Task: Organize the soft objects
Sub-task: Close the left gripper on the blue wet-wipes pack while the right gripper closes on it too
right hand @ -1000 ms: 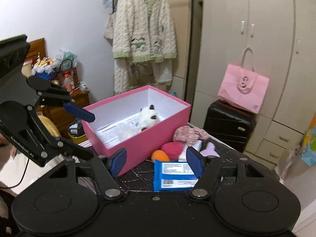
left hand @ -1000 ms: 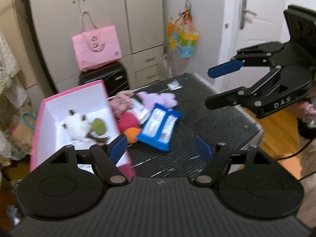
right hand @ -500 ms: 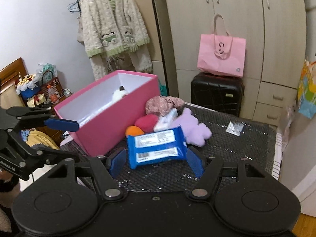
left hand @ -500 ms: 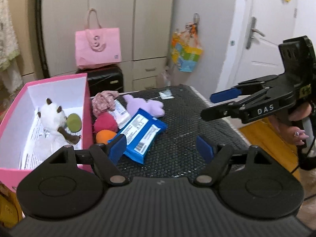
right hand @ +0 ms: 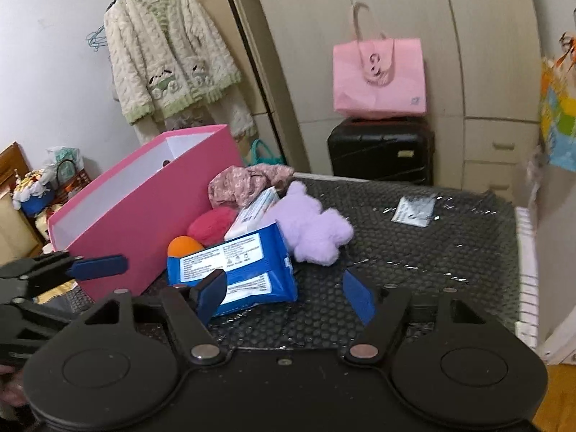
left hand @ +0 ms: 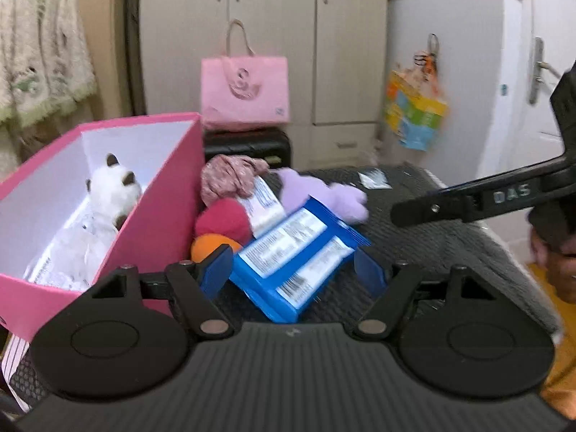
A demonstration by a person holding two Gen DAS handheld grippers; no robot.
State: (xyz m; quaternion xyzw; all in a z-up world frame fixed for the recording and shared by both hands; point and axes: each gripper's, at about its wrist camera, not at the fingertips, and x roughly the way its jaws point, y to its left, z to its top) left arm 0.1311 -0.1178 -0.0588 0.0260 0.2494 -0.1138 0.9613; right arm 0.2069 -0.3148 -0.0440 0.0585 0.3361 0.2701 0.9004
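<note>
**Both grippers over the pile, nothing held**

I'm looking down both grippers at once. My left gripper has its jaws spread, and they have just been closing a little — the blue pack shows in the gap, but the pads are not pressing on it. My right gripper is released too, its jaws having just been opening; the near corner of the same blue pack lies by the left pad, with bare mat across the rest of the gap.

The soft things sit heaped on the black mat, just beside the pink box. An orange ball and a red ball lie against the box wall. Behind them is a bunched floral cloth, with a white packet leaning on it, and a purple plush to the right, touching the blue pack's far edge. A small silver sachet lies well apart, toward the back of the mat.

In the left view, a white plush with dark ears is inside the pink box, on some paper.

Behind it all: a pink bag on a black suitcase, and a cream cardigan hanging up.
</note>
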